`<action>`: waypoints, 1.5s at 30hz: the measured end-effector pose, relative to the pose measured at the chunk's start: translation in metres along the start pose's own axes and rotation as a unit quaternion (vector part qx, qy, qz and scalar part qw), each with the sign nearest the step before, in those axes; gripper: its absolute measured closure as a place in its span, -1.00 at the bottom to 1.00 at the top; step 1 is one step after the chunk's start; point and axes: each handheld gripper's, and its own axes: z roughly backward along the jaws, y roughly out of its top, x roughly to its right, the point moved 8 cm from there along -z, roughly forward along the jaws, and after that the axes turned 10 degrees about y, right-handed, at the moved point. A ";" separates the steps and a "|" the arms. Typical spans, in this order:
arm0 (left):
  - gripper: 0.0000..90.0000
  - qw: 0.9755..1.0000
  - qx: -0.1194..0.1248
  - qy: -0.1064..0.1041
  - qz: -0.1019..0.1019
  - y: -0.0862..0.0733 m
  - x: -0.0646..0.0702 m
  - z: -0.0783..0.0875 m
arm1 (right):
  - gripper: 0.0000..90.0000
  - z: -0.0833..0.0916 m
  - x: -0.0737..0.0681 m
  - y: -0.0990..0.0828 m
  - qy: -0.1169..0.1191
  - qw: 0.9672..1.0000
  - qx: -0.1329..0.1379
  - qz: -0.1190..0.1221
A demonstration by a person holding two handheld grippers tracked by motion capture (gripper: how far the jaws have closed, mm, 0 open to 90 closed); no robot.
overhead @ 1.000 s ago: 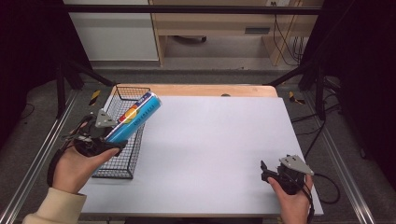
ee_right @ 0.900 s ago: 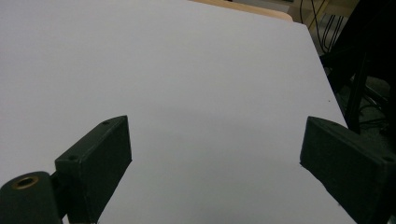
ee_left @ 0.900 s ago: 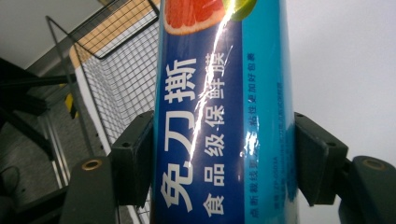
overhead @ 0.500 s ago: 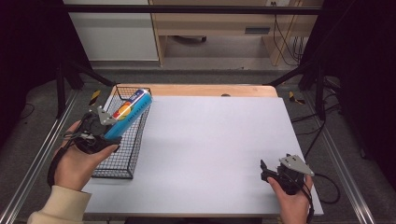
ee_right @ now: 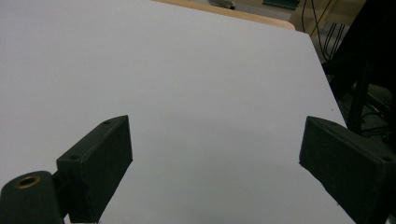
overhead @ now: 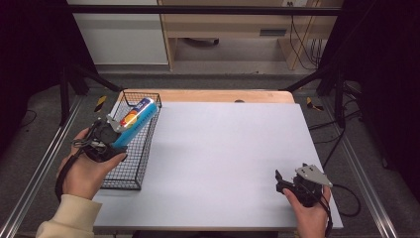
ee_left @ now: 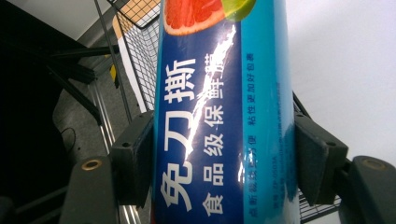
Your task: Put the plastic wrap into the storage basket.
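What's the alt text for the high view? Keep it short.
The left claw grips a blue box with fruit pictures, held at a slant over a black wire basket at the left edge of a white table. At the near right corner, the right claw rests on the table with its jaws open and nothing between them.

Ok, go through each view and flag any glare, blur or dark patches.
Left gripper view: a white glare streak runs down the blue box, print still readable. Right gripper view: evenly lit white table, soft shadow between the jaws. High view: slightly soft overall, surroundings dark.
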 end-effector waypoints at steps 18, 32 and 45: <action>-0.29 0.999 -0.036 0.023 -0.007 -0.008 0.000 -0.015 | -0.78 0.000 0.000 0.000 0.003 1.000 0.001 -0.001; -0.29 0.998 -0.049 0.033 -0.018 -0.012 0.003 -0.020 | -0.78 0.000 -0.001 0.001 0.008 1.000 0.003 -0.001; -0.29 0.997 -0.066 0.042 -0.028 -0.016 0.006 -0.026 | -0.78 0.001 0.000 0.001 0.008 1.000 0.005 -0.002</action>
